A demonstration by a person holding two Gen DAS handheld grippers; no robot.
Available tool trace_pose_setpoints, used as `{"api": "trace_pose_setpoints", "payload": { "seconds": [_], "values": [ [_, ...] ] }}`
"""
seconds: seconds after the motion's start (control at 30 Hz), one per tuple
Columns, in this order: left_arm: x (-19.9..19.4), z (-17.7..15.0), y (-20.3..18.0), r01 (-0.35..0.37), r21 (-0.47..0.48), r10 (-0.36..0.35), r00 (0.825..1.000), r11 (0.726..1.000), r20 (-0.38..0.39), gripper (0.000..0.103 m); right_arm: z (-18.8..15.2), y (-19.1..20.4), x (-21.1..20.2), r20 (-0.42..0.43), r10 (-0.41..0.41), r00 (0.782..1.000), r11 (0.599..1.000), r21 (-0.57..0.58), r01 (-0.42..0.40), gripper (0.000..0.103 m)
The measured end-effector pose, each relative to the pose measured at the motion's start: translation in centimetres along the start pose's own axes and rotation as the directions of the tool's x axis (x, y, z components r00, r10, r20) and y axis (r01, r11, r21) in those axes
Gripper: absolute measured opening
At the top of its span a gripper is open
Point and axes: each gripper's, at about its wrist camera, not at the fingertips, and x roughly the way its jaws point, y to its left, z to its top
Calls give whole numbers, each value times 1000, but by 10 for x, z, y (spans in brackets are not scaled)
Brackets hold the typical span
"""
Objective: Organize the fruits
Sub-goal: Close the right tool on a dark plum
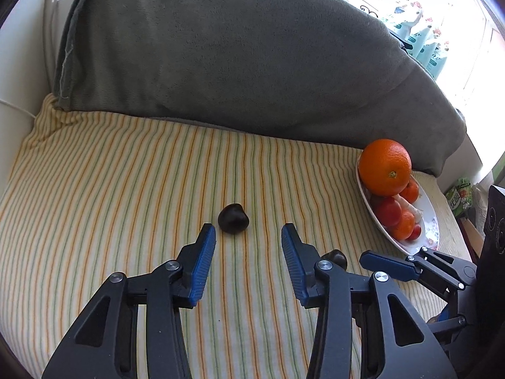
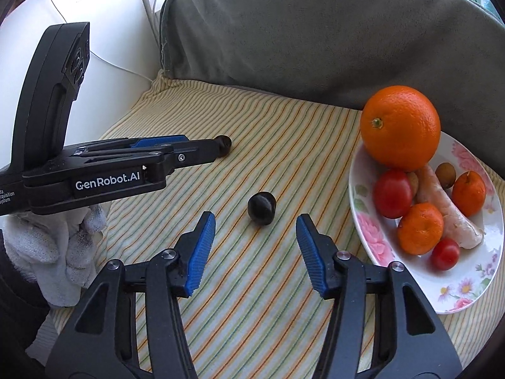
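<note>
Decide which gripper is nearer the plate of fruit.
Right. The right gripper sits just beside the plate; the left gripper is farther away across the striped cloth.

A cream cloth with thin orange and green stripes (image 1: 126, 170) covers the seat, backed by a grey plush cushion (image 1: 240, 50); bright window daylight (image 1: 467, 15) at right.

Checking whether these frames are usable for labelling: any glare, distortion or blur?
Left wrist view: window at top right blown out white; fisheye bends the striped cloth. Right wrist view: evenly lit, big orange and dark fruit sharp, corners vignetted.
</note>
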Motion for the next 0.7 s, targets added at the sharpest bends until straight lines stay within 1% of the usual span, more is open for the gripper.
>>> {"api": "trace_pose_setpoints", "payload": {
  "seconds": [0.07, 0.17, 0.23, 0.3, 0.37, 0.53, 0.7],
  "values": [
    [5, 2, 0, -7, 2, 7, 1000, 1000, -3, 41, 0, 0, 3, -10, 0, 1000, 1000, 2, 0, 50],
    [12, 4, -1, -12, -1, 12, 1000, 1000, -7, 40, 3, 1, 6, -18, -8, 1000, 1000, -5, 8, 50],
    [15, 5, -1, -15, -2, 15, 1000, 1000, -13, 37, 5, 2, 9, -26, -17, 1000, 1000, -9, 17, 50],
    [18, 5, -1, -17, -2, 17, 1000, 1000, -19, 36, 7, 1, 12, -41, -22, 999, 1000, -6, 22, 49],
    [20, 6, 1, -20, -1, 20, 1000, 1000, -23, 36, 10, 1, 19, -57, -19, 998, 1000, -4, 19, 45],
    [27, 8, 0, -26, -6, 26, 999, 1000, -30, 31, 12, 3, 25, -70, -18, 997, 1000, -11, 18, 42],
    [33, 11, -2, -37, -9, 36, 999, 999, -40, 26, 10, 10, 30, -73, -20, 997, 1000, -13, 19, 35]
  ]
}}
